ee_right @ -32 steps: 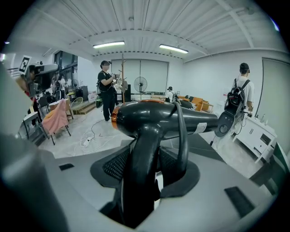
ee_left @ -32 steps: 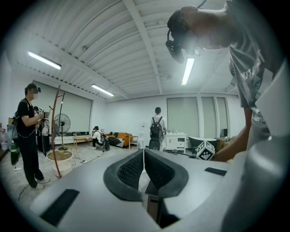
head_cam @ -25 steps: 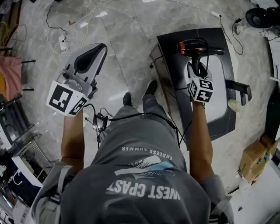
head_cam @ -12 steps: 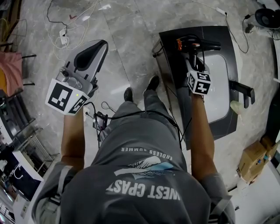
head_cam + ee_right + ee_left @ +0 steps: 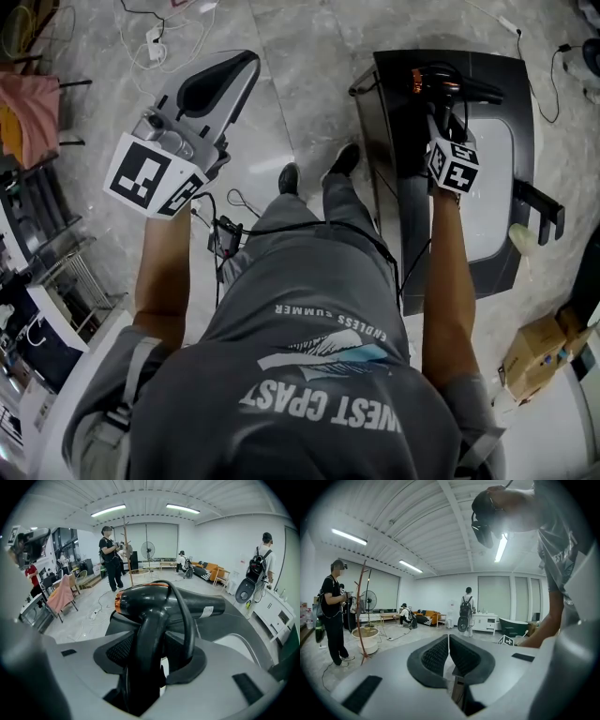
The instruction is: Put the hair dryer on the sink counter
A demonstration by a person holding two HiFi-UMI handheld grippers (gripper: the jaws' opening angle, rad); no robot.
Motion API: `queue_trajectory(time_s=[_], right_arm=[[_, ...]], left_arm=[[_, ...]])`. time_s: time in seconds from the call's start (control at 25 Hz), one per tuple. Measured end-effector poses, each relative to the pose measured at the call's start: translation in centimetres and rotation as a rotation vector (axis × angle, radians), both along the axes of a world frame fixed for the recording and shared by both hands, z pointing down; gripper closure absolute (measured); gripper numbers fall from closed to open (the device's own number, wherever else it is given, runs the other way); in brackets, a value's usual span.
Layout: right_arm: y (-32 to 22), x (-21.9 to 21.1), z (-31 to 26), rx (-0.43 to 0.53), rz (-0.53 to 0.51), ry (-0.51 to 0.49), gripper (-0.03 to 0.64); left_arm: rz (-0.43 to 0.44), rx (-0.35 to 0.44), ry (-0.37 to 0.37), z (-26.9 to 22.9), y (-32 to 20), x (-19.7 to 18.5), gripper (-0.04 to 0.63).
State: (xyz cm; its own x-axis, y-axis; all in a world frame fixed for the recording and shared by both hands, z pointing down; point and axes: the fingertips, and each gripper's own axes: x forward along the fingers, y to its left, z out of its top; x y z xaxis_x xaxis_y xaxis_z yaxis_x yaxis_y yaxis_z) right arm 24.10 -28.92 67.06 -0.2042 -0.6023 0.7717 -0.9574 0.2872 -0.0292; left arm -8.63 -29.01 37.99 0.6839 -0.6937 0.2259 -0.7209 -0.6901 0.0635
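Where the head view looks steeply down, we see the right tongs point(image 5: 439, 120) pinching the handle of the black hair dryer point(image 5: 452, 86). Its barrel lies crosswise over the far end of the dark worktop point(image 5: 398, 141), just beside the pale sink basin point(image 5: 495, 178); we cannot tell whether the hair dryer touches the surface. In the right gripper view the handle fills the gap between the pads point(image 5: 119, 653), and the black cord point(image 5: 189, 630) loops over the barrel. The left tongs point(image 5: 246, 64) hang over the marble floor point(image 5: 300, 122), well apart from the worktop; in the left gripper view their ribbed pads point(image 5: 436, 656) are pressed together with nothing between them.
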Motion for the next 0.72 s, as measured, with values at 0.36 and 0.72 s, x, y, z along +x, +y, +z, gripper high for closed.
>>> queue_trajectory(time_s=[0.36, 0.72], right_arm=[[-0.3, 0.2, 1.0, -0.006, 0.012, -0.004, 0.397], [0.0, 0.6, 2.3, -0.053, 0.038, -0.054, 0.388]], left_arm=[[-0.021, -0.010, -0.009, 0.5, 0.1, -0.6, 0.571], [-0.021, -0.001, -0.003, 0.2, 0.6, -0.6, 0.571]])
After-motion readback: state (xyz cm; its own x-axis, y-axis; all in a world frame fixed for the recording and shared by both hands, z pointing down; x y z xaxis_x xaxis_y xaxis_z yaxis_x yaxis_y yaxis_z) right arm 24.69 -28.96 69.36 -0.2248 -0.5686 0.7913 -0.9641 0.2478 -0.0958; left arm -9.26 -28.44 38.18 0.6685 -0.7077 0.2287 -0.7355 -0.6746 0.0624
